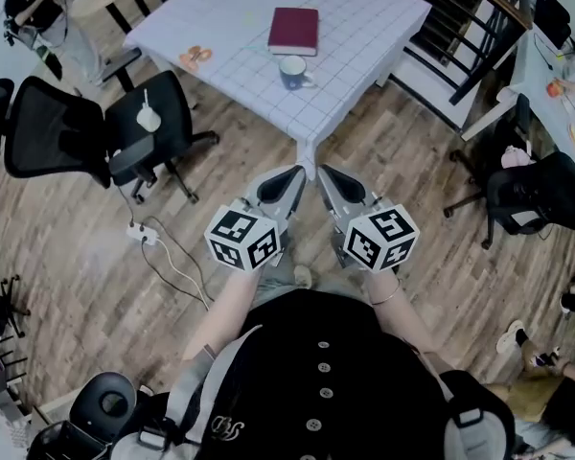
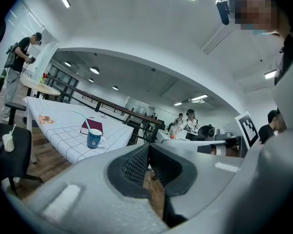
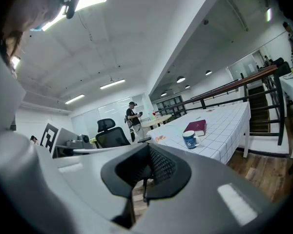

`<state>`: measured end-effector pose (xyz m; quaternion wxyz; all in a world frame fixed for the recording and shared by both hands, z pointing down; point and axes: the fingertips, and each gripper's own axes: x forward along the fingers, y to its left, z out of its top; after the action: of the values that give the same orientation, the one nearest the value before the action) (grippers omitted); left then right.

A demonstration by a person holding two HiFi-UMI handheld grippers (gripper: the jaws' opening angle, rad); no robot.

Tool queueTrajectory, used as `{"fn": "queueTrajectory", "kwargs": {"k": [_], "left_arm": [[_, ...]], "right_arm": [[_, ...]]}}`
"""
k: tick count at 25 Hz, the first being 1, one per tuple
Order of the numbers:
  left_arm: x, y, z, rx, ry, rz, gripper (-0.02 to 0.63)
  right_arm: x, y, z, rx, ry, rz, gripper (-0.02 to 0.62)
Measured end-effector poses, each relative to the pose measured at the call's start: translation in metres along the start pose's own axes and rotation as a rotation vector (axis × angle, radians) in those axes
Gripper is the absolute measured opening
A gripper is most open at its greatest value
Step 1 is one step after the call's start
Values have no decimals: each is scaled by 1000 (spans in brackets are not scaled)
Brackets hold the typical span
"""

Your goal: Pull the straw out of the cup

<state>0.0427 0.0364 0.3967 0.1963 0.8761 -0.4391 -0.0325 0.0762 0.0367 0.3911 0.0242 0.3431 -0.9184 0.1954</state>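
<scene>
The left gripper [image 1: 298,172] and right gripper [image 1: 323,172] are both closed on nothing. They are held side by side and nearly level, probably because nothing is within reach yet. The blue cup [image 1: 292,70] stands well ahead of both tips on the checked table [image 1: 374,27], just before a dark red book [image 1: 294,30], with its straw [image 2: 82,120] still in it and leaning left.

We saw the left gripper [image 2: 149,147] at lower centre, jaws pressed together and empty; at mid-left the blue cup [image 2: 94,138], straw [image 2: 84,120] inside, stood on the checked table [image 2: 63,133].
</scene>
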Motion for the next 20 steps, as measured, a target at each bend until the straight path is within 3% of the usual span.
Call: {"fn": "queueTrajectory", "kwargs": {"k": [9, 20], "left_arm": [[51, 61, 30, 36, 12, -31, 5], [116, 150, 76, 15, 34, -94, 5]], "right_arm": [[67, -45, 25, 14, -37, -43, -11], [163, -95, 66, 24, -47, -120, -11]]}}
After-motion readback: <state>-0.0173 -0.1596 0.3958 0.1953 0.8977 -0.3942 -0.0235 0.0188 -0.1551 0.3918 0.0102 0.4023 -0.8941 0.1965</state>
